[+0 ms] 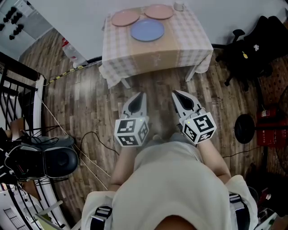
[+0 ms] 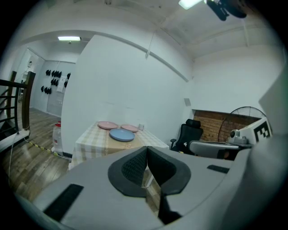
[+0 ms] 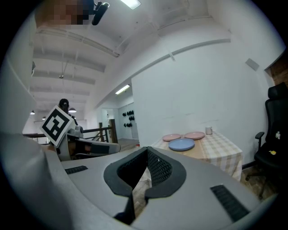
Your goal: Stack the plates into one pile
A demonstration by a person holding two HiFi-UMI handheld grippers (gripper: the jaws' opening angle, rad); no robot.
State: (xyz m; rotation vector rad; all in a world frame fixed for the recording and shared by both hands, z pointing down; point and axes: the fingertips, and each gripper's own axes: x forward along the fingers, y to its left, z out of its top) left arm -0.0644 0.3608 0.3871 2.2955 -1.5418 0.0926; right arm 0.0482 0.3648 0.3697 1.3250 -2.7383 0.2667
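1. Blue round plate [image 1: 147, 30], smooth and shallow, lies flat on the checked-cloth table [image 1: 180, 49]. A left pink round plate [image 1: 125, 18] and a right pink round plate [image 1: 159, 11] sit just behind it, unstacked.
2. The left gripper [image 1: 140, 96] and right gripper [image 1: 177, 94] hang over plank flooring [image 1: 90, 90], well short of the table, jaws pressed together, holding nothing.
3. Glossy rims may slip from the ribbed pads [image 2: 134, 170], and a careless reach may knock the small white cup [image 1: 179, 6].
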